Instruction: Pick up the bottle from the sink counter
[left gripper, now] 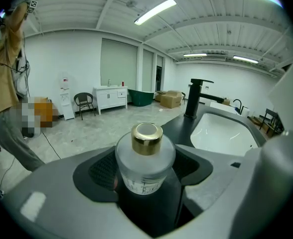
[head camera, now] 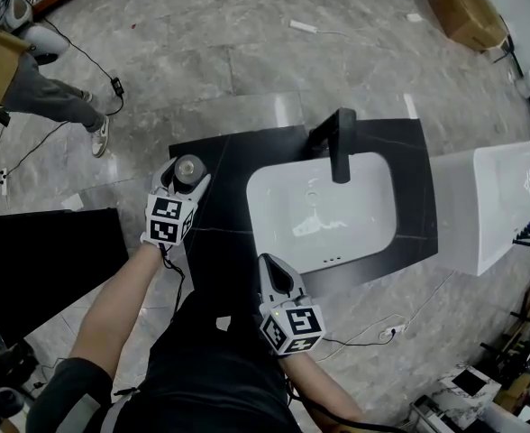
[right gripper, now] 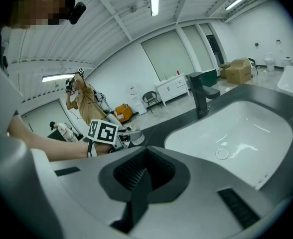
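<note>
Left gripper (head camera: 187,177) jaws wide apart, right gripper (head camera: 270,265) jaws together (both tilted down)

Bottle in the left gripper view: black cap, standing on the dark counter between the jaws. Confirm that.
Wrong on one point: the cap is gold, not black, as the left gripper view shows. The bottle does stand on the dark counter between the jaws.
</note>
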A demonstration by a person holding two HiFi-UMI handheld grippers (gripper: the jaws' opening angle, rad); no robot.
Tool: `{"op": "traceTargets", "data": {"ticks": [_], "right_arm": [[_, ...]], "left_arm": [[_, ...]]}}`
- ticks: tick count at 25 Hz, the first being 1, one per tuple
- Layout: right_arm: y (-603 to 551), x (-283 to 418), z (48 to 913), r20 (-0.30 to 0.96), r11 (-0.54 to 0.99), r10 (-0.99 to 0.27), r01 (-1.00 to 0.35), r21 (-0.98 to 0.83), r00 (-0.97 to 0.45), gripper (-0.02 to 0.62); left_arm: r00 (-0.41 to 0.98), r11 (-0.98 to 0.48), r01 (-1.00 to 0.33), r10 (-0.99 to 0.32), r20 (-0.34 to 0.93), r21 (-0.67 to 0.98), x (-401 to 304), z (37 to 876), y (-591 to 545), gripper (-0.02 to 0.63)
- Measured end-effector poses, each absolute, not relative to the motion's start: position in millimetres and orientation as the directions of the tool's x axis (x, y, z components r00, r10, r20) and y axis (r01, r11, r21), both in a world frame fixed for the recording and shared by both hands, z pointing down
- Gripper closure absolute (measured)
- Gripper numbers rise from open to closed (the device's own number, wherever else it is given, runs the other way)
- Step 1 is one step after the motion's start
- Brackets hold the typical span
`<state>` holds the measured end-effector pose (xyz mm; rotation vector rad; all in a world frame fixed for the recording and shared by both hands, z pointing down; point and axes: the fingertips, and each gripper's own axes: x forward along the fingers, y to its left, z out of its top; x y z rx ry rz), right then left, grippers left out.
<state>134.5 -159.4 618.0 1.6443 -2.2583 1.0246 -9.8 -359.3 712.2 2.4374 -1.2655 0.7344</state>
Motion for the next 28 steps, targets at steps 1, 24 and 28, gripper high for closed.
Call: {"op": "traceTargets", "data": {"ticks": [1, 24, 28], "right_arm": [[-158, 135, 618, 0.503, 0.157, -0.777, -0.890, -0.427, -0.378, 0.600], [-113, 115, 600, 0.477, 0.209, -0.774, -0.879, -0.430, -0.417, 0.600], [-107, 114, 594, 0.468, 0.226, -0.775, -0.878, -0.423, -0.425, 0.600]], "left_arm": [[0.482, -0.571, -0.821, -0.669, 0.566, 0.025, -10, 712, -356, 0.272], [0.617, -0.659, -0.744, -0.616, 0.491, 0.109, 1, 602, -226, 0.272], [0.634, -0.666, -0.735, -0.610, 0.475, 0.125, 2, 582, -202, 0.272]]}}
